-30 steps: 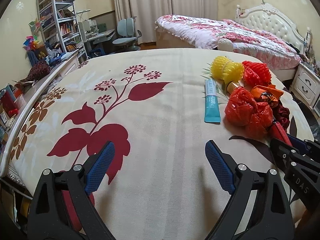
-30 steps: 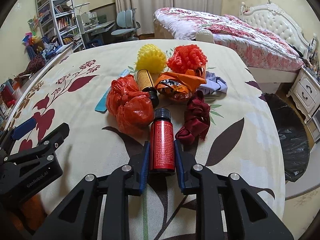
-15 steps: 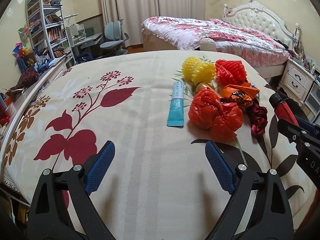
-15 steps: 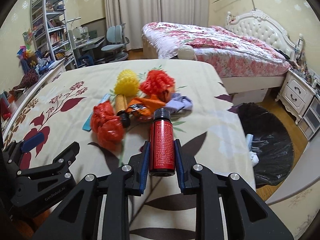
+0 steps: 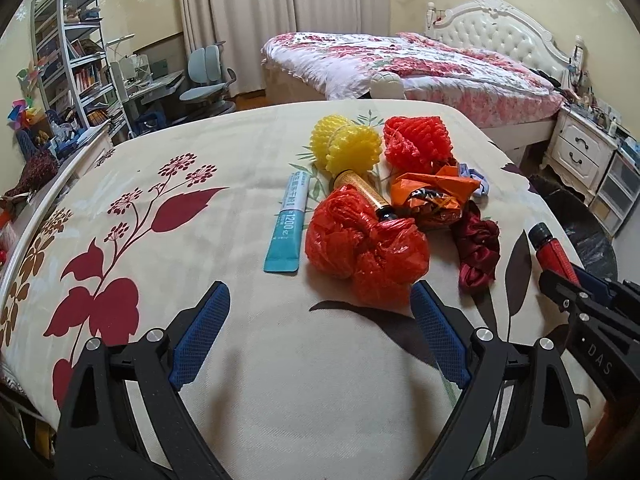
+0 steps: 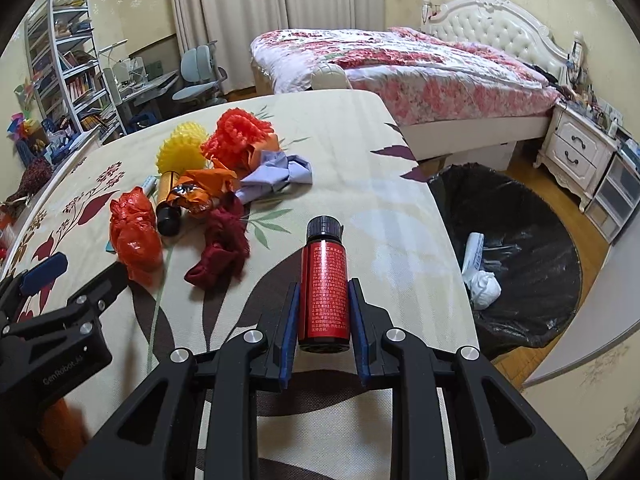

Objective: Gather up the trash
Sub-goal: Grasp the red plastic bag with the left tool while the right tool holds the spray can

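My right gripper (image 6: 323, 316) is shut on a small red bottle (image 6: 324, 286) with a black cap, held above the right part of the floral tablecloth (image 6: 360, 168). That bottle (image 5: 554, 254) also shows at the right edge of the left wrist view. My left gripper (image 5: 316, 332) stands open over bare cloth, nothing between its fingers. Just ahead of it lies a trash pile: a crumpled red plastic bag (image 5: 364, 248), a teal sachet (image 5: 288, 228), a gold bottle (image 5: 362, 192), an orange wrapper (image 5: 434, 196), a dark red cloth (image 5: 476, 248), and yellow (image 5: 346, 148) and red (image 5: 418, 144) honeycomb balls.
A black trash bag (image 6: 516, 248) lies open on the floor right of the table, with white crumpled waste (image 6: 482, 284) inside. A lilac cloth (image 6: 280, 174) lies by the pile. A bed (image 6: 400, 68), nightstand (image 6: 580, 152) and shelves (image 6: 68, 76) stand beyond.
Both grippers have swung to the right. The red bottle stays gripped and now hangs nearer the table's right edge, with the black bag in fuller view. The left gripper now faces the pile.
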{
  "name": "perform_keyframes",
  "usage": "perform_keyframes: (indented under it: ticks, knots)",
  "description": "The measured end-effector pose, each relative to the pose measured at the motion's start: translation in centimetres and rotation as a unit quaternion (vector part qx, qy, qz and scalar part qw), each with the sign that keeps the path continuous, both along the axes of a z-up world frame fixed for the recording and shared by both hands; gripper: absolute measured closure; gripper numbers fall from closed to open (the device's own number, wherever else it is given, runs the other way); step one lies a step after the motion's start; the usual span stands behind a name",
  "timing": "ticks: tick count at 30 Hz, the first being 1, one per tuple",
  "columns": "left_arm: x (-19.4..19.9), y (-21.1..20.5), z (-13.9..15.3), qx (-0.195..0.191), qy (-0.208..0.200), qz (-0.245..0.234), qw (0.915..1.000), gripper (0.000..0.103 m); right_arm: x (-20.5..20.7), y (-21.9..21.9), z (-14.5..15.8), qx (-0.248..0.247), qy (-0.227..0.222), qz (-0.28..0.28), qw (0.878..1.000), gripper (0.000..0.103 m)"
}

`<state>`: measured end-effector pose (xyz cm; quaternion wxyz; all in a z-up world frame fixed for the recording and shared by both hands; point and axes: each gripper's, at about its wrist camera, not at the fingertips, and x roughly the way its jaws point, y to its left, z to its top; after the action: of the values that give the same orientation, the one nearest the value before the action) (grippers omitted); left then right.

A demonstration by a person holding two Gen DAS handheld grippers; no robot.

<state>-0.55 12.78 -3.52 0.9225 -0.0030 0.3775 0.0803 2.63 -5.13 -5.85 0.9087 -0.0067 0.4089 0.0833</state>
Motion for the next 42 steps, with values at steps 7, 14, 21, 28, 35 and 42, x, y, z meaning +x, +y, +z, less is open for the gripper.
perform_keyframes:
  ticks: [7, 14, 21, 28, 35, 42]
  knots:
    - [2.4, -0.6, -0.2, -0.005, 0.014, -0.003, 0.9999, 0.013, 0.3, -0.4, -0.2, 0.01, 0.003, 0.003, 1.0, 0.078]
    - [3.0, -0.5, -0.3, -0.028, 0.021, -0.008, 0.9993, 0.014, 0.7, -0.8, -0.4, 0.023, 0.007, 0.008, 1.0, 0.078]
    - [3.8, -1.7, -0.6, -0.009, 0.028, -0.013, 0.9995, 0.014, 1.2, -1.3, -0.5, 0.034, 0.009, 0.01, 0.999, 0.078]
    - [4.2, -2.1, -1.1, -0.006, 0.042, -0.023, 0.9988, 0.033, 1.2, -1.5, -0.7, 0.042, 0.01, 0.014, 0.999, 0.078]
    - [3.6, -2.4, -0.9, -0.003, 0.033, -0.029, 0.999, 0.037, 1.2, -1.5, -0.6, 0.046, 0.009, 0.017, 0.999, 0.078]
    - [2.6, -2.8, -0.1, -0.011, 0.026, -0.033, 0.9991, 0.038, 0.9, -1.9, 0.0, 0.047, 0.001, 0.012, 0.999, 0.078]
